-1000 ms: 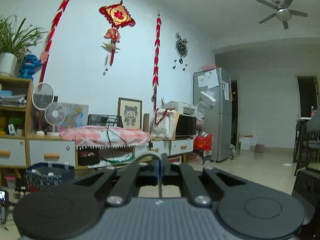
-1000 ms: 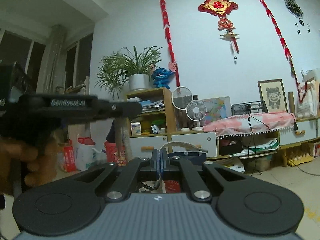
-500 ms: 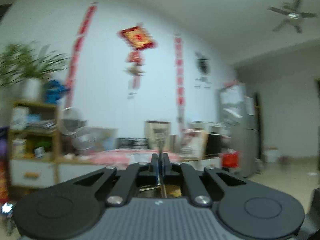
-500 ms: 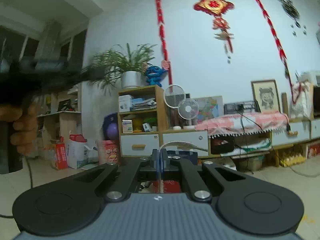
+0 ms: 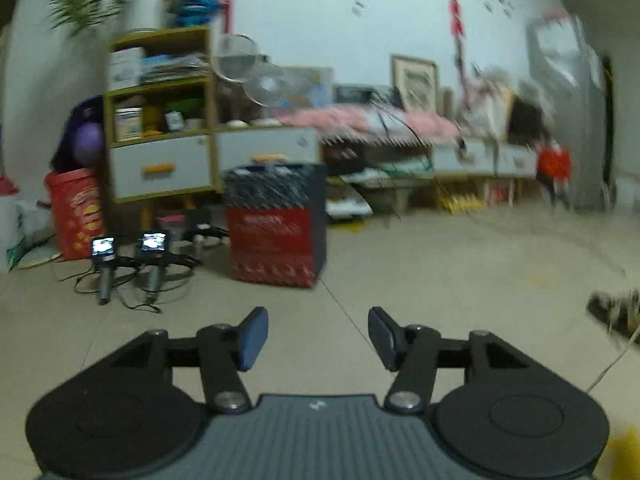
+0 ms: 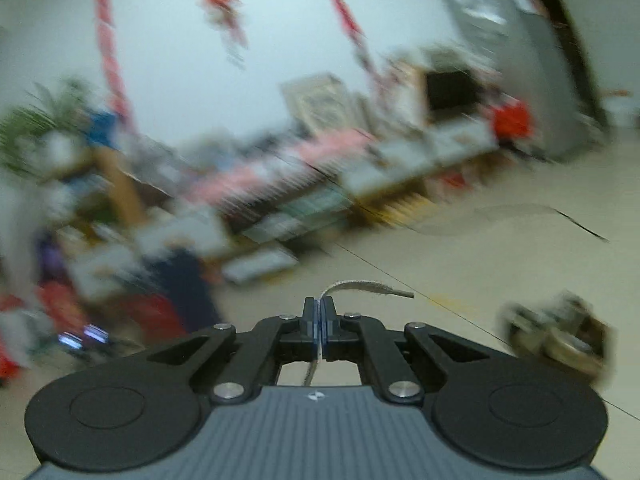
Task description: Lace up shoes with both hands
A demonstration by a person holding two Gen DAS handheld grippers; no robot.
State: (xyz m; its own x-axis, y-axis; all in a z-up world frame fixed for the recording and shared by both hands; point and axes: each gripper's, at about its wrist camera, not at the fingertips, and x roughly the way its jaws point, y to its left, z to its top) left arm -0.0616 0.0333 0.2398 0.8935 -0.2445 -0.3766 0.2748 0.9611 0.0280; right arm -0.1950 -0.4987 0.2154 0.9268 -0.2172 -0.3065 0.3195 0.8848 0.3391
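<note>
My right gripper [image 6: 319, 308] is clenched on the shoelace [image 6: 362, 287], limp and light; I'd grip near its stiff tip. My left gripper [image 5: 316, 338] is opening, empty; the shoe [image 6: 556, 338] lies blurred, near right.

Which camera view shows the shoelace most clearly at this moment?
The right wrist view. There the shoelace is clamped between the shut pads of the right gripper, and its tip curves out to the right. The left wrist view shows only a thin blurred strand near its right edge, probably the same lace.
</note>
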